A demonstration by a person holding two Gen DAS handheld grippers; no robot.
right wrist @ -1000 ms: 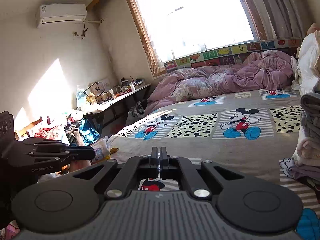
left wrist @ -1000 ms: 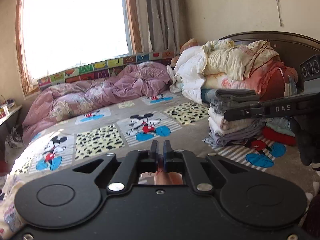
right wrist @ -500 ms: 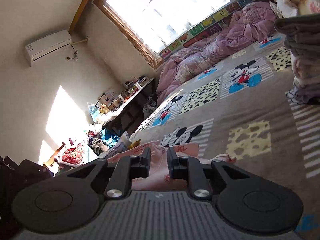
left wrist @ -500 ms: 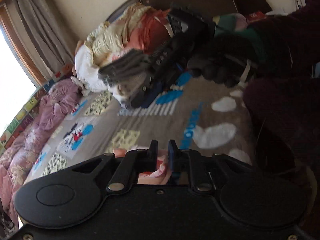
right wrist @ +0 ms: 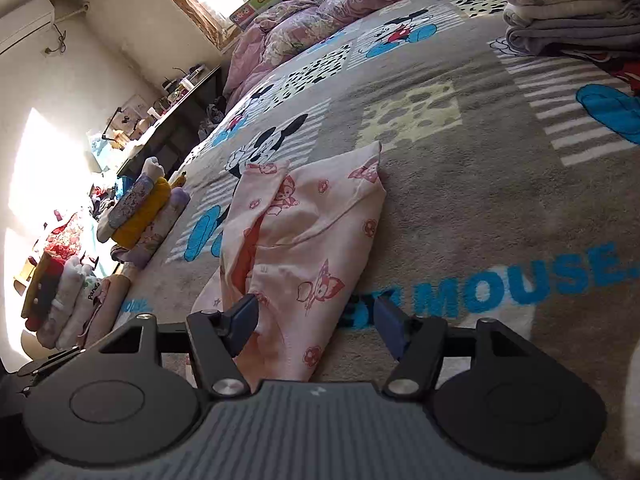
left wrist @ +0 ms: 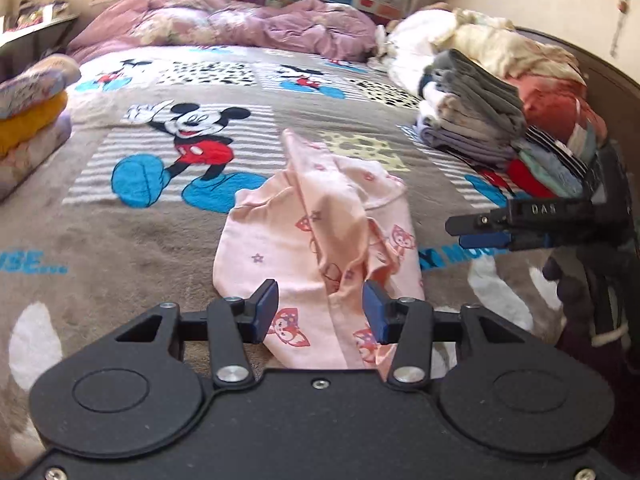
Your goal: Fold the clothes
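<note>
Both tongs, left tongs (left wrist: 320, 304) and right tongs (right wrist: 318, 318), have dropped toward the bed (left wrist: 120, 248), jaws just opening, gripping nothing. Crumpled pink garment (left wrist: 320, 240) lies between them. Folded stacks (left wrist: 468, 116) flank it.

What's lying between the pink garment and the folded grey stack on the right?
Only bare blanket lies between the pink garment and the folded grey stack; the left wrist view shows it.

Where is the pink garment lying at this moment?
In both wrist views the pink garment lies crumpled on the cartoon blanket, just right of the big mouse picture, directly before both grippers.
</note>
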